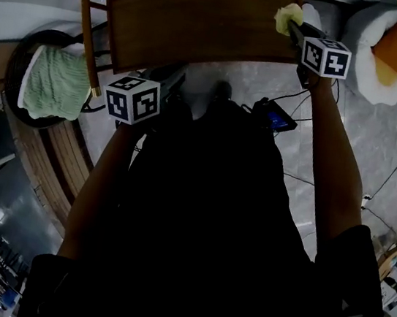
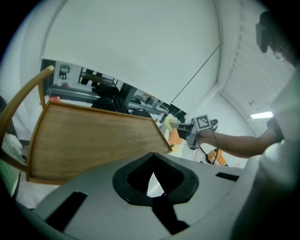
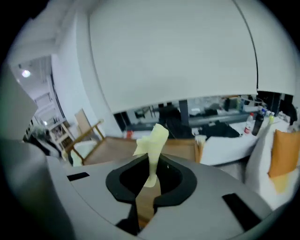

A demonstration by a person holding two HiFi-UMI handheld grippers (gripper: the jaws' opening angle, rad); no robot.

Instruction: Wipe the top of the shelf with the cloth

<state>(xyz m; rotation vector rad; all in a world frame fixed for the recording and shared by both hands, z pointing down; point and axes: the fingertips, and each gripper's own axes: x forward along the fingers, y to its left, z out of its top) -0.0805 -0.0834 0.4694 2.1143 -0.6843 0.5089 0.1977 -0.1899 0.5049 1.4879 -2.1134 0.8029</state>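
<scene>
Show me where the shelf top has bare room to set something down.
The shelf top is bare from its left edge almost to its right end. Only that end is crowded: the right gripper holds the cloth there.

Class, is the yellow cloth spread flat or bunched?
Bunched: the cloth sticks up crumpled, pinched by the right hand-held gripper.

Left tool (image 2: 157,190) jaws closed on nothing, wooden shelf (image 2: 93,140) top just ahead; right tool (image 2: 182,126) at its far corner, yellow cloth (image 2: 169,123) pinched
</scene>
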